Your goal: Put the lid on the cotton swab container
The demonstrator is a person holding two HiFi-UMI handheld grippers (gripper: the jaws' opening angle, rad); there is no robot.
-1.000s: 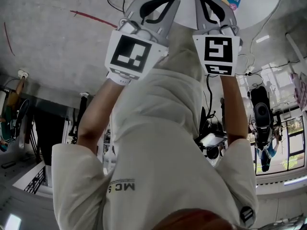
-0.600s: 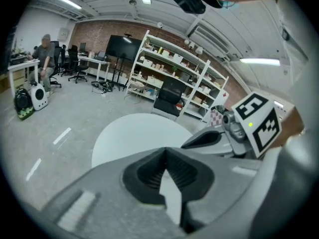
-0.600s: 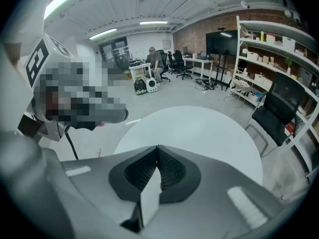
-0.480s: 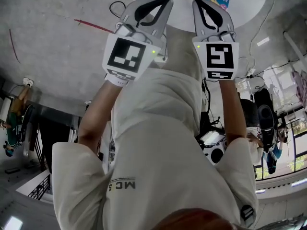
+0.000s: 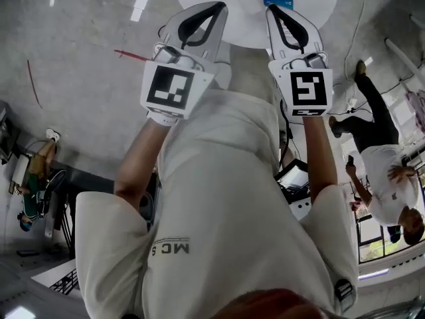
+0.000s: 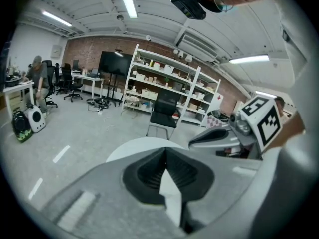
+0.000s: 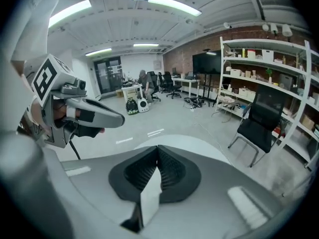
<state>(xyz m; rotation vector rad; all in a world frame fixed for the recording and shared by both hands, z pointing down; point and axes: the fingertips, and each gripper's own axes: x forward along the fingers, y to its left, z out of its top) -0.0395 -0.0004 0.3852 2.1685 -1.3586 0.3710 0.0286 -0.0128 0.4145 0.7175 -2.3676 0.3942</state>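
left gripper jaws together on nothing, right gripper same, pressed closed, held side by side over round white table, blue packet near right tip

Grey two-jaw right tool: jaws pressed together, tips touching. Round white worktop lies just beyond the tips. Grey left tool with its marker cube is at left. Black office chair stands at right.
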